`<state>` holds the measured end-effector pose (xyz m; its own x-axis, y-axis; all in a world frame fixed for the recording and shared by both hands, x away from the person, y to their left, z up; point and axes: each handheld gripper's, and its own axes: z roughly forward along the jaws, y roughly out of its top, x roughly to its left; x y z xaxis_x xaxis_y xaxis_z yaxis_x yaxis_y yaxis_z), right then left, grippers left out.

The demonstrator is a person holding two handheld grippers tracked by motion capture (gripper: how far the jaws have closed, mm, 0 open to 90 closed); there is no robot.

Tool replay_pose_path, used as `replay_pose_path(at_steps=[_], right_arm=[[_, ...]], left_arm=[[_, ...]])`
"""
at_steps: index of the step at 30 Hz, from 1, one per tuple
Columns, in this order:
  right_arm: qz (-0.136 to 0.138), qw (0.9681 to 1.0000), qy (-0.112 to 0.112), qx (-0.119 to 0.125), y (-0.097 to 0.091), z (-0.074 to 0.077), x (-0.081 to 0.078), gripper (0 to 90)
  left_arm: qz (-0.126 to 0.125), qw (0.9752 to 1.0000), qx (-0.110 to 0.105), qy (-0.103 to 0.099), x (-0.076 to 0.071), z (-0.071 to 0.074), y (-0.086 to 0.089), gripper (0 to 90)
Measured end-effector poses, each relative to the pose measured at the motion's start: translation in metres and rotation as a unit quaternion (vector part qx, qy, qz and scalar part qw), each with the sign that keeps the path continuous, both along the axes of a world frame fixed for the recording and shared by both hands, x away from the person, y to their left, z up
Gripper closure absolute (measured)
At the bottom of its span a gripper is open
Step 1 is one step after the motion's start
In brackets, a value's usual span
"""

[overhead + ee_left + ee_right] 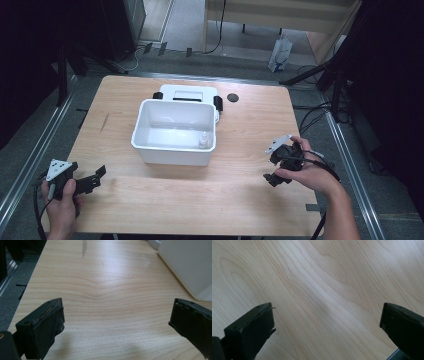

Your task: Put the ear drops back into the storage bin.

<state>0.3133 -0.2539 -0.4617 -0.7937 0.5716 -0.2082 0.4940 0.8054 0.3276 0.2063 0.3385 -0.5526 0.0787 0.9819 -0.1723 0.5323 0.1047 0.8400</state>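
The white bin (174,132) sits mid-table, open side up, with a small white bottle (203,142) standing inside near its front right corner. Behind it, touching the far wall, lies what I take for its lid (189,93), with black clips at the sides; a small black disc (232,97) rests just to the right of that. My left gripper (98,176) hangs low over the front left of the table (150,200), jaws spread wide with nothing between them; in the left gripper view the bin's wall (185,265) shows ahead to the right. My right gripper (274,176) tips down at bare wood near the right edge, jaws likewise wide and empty. I judge the reach for the bin is about to begin. To do it well, I would bring both grippers in level, one to each side wall, and avoid tipping the bottle.
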Motion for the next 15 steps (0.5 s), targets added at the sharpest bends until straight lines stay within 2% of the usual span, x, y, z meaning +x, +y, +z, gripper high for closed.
replay_pose_path(at_steps=[4, 8, 10, 15], right_arm=[[-0.021, 0.9989, -0.023, 0.034, -0.016, -0.010, -0.010, 0.0], [-0.043, 0.9957, -0.039, 0.073, -0.032, -0.022, -0.019, 0.0], [-0.055, 0.9938, -0.047, 0.084, -0.038, -0.027, -0.024, 0.0], [-0.070, 0.9862, -0.058, 0.139, -0.056, -0.040, -0.037, 0.0]], left_arm=[[0.001, 1.0000, 0.001, 0.000, -0.001, 0.000, 0.000, 0.3], [0.002, 1.0000, 0.002, -0.001, -0.001, 0.000, -0.001, 0.3], [0.001, 1.0000, 0.003, -0.001, -0.001, 0.000, -0.001, 0.3], [0.004, 1.0000, 0.007, -0.001, -0.001, 0.000, -0.002, 0.3]])
